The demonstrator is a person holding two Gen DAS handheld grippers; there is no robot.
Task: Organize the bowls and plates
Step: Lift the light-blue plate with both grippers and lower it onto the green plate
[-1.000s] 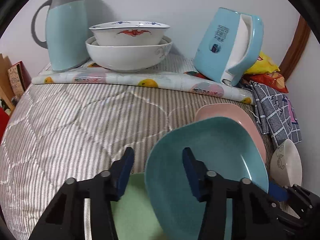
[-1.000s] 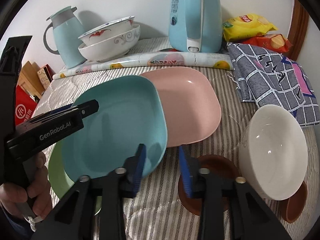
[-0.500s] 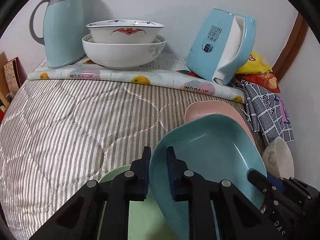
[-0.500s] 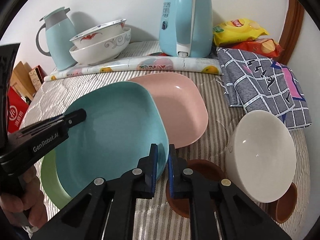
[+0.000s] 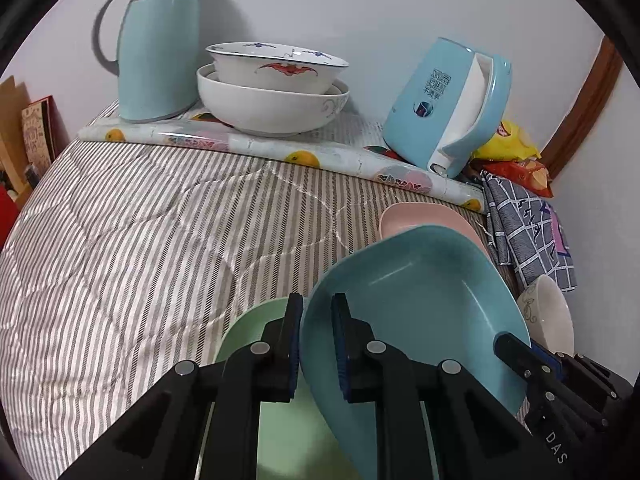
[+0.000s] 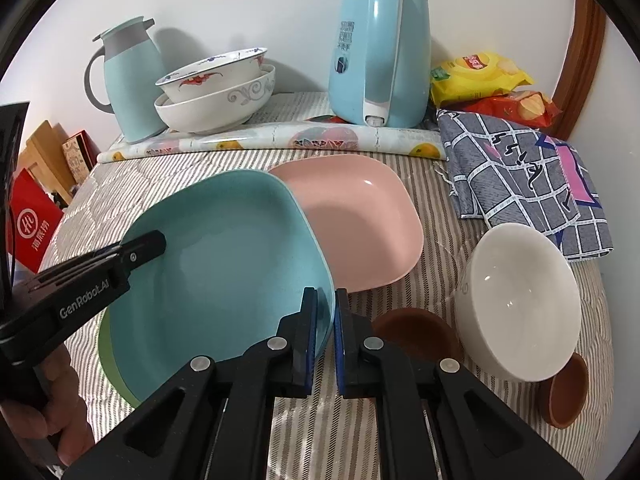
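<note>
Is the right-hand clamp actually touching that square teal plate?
Touching: in the right wrist view, the right gripper pinches the teal plate's rim between both pads.

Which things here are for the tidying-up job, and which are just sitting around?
For the job: blue plate, pink plate, green plate, white bowl, stacked bowls, brown dishes.

Just lying about: kettle, flask, snack bags, checked cloth.
</note>
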